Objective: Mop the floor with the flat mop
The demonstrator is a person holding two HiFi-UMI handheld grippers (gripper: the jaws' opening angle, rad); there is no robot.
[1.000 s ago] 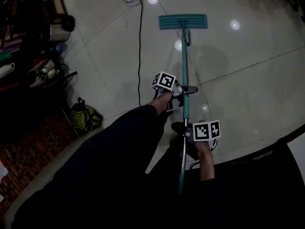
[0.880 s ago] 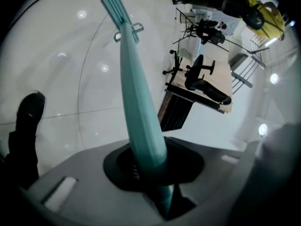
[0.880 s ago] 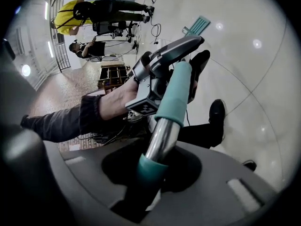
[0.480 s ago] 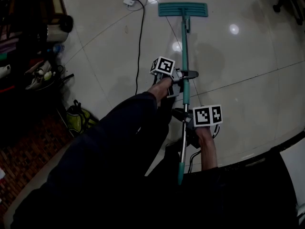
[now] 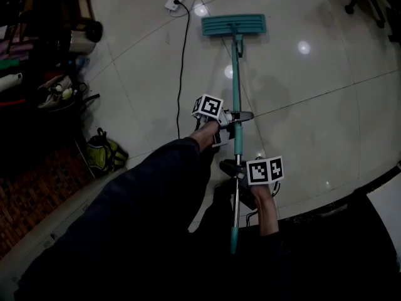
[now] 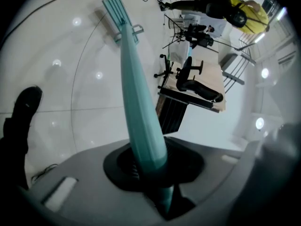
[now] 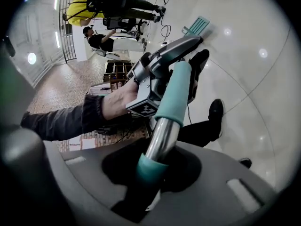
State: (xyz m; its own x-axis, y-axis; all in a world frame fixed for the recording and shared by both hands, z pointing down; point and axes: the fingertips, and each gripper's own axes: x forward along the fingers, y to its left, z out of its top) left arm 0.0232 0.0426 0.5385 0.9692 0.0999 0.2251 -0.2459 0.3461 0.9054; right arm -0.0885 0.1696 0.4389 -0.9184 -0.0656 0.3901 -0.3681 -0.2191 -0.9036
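- My left gripper [image 5: 234, 116] has its jaws clamped on the teal grip of the flat mop [image 5: 235, 74].
- My right gripper [image 5: 234, 169] pinches the same handle nearer its end.
- The mop head [image 5: 234, 24] lies flat on the tiled floor [image 5: 313, 105], near a black cable [image 5: 183, 61].

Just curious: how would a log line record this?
left gripper: shut on mop handle; right gripper: shut on mop handle; mop head: on floor

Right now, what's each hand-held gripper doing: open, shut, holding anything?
Left hand-held gripper: shut on the mop handle, on its teal sleeve.
Right hand-held gripper: shut on the mop handle, nearer the person's end.
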